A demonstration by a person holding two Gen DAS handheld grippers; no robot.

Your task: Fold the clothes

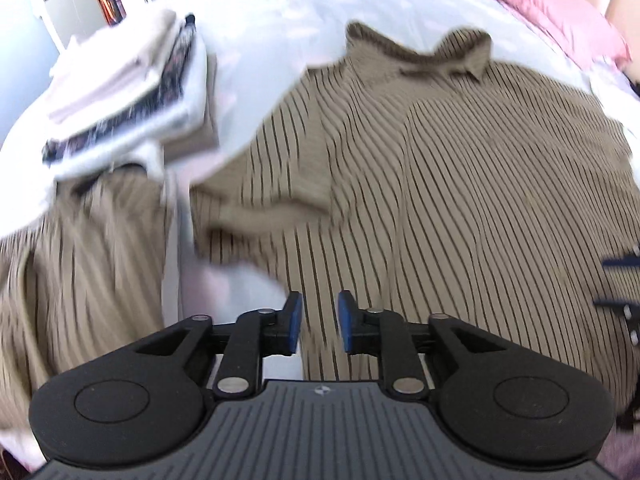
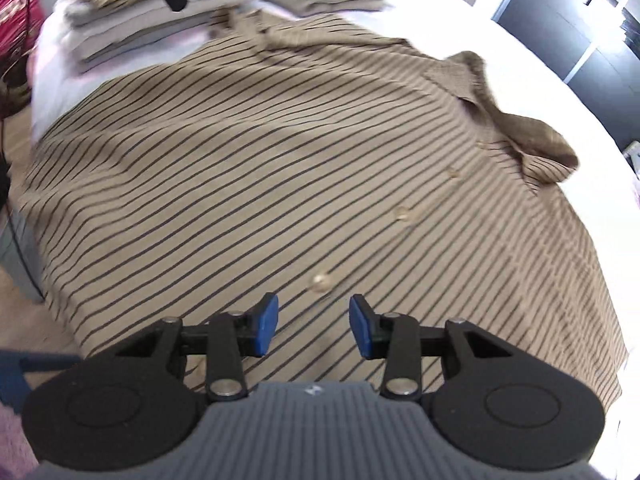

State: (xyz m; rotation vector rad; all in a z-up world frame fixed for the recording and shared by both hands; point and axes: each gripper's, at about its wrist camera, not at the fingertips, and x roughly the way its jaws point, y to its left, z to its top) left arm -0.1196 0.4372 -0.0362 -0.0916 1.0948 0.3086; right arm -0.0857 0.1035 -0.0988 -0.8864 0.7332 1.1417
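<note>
Across the white bed (image 2: 460, 28), a tan striped button-up shirt (image 2: 248, 168) was spread front side up, its collar (image 2: 516, 120) turned toward the far side and its buttons (image 2: 401, 213) running down the middle, presumably laid flat so that the sides could be folded inward. One sleeve (image 1: 256, 216) was seen folded in over the body in the left wrist view (blurred, so its exact lie could not be told). Beside the shirt, a stack of folded clothes (image 1: 132, 92) was kept, probably as the pile for finished pieces. Over the lower part of the shirt the left hand-held gripper (image 1: 319, 326) was held with its jaws slightly apart and nothing between them. The right hand-held gripper (image 2: 314, 326) was likewise held parted and empty above the button line.
</note>
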